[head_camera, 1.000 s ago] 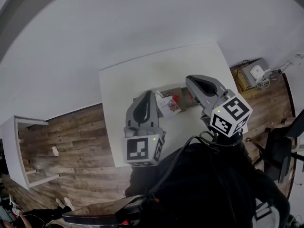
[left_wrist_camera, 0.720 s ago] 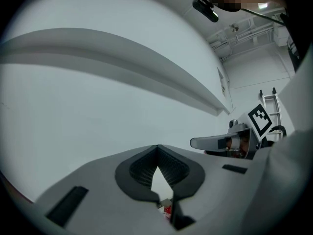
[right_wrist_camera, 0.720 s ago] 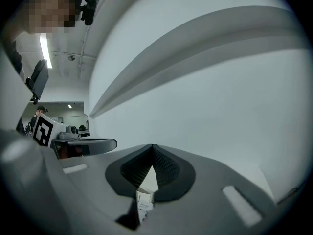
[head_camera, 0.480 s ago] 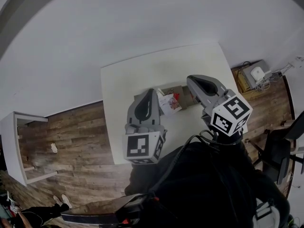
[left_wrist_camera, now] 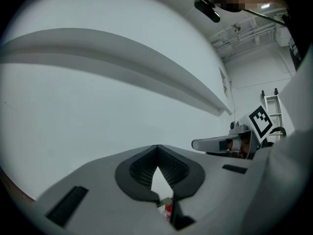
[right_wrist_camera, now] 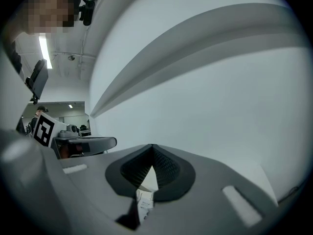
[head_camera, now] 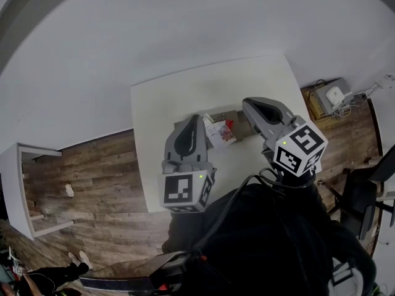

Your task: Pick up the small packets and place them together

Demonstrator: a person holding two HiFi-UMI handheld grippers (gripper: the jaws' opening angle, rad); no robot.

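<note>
While both tools hover over the white rectangular table (head_camera: 185,94), the left gripper (head_camera: 195,121), left of centre, shows its jaws pressed together and empty. Just right of it, at mid-frame, the small paper packets (head_camera: 220,132), white-and-red and brown, lie bunched and touching. The right gripper (head_camera: 247,106), further right, is likewise closed on nothing. No stray packet shows, so the gathering looks about finished.
</note>
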